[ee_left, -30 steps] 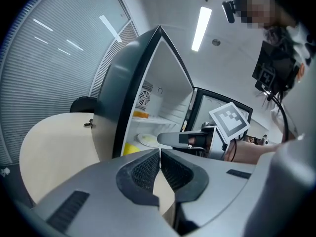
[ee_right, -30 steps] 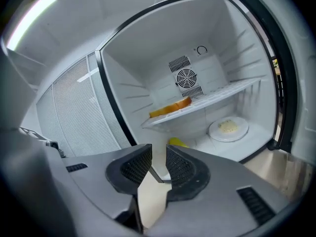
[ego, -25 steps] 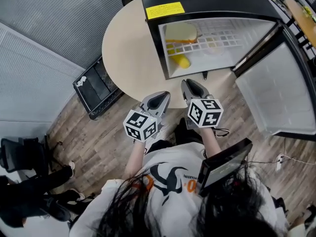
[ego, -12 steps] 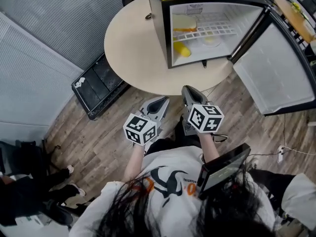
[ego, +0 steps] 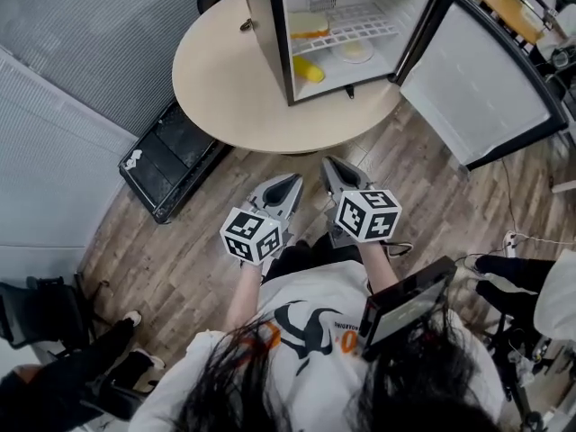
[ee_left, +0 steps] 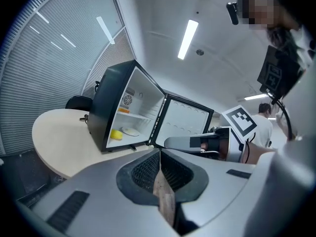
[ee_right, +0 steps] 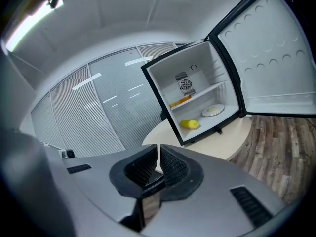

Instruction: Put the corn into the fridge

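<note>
The yellow corn point(ego: 308, 69) lies on the floor of the black mini fridge point(ego: 265, 34), whose door point(ego: 472, 70) stands wide open to the right. In the gripper views the corn point(ee_left: 115, 135) point(ee_right: 189, 124) shows small and far off. My left gripper point(ego: 290, 180) and right gripper point(ego: 328, 160) hang side by side over the wooden floor, short of the table and well away from the fridge. The left gripper point(ee_left: 159, 154) is shut and holds nothing. The right gripper point(ee_right: 158, 149) has just been closing its jaws and is now shut, with nothing between them.
The fridge stands on a round beige table point(ego: 225, 79). Inside it are a white plate point(ego: 355, 51) and an orange item point(ego: 310, 34) on the wire shelf. A black case point(ego: 166, 165) lies on the floor at the left. Someone's legs point(ego: 508, 282) show at the right.
Both grippers have drawn back from the table and fridge, which now lie farther up the head view. The corn stays in the fridge.
</note>
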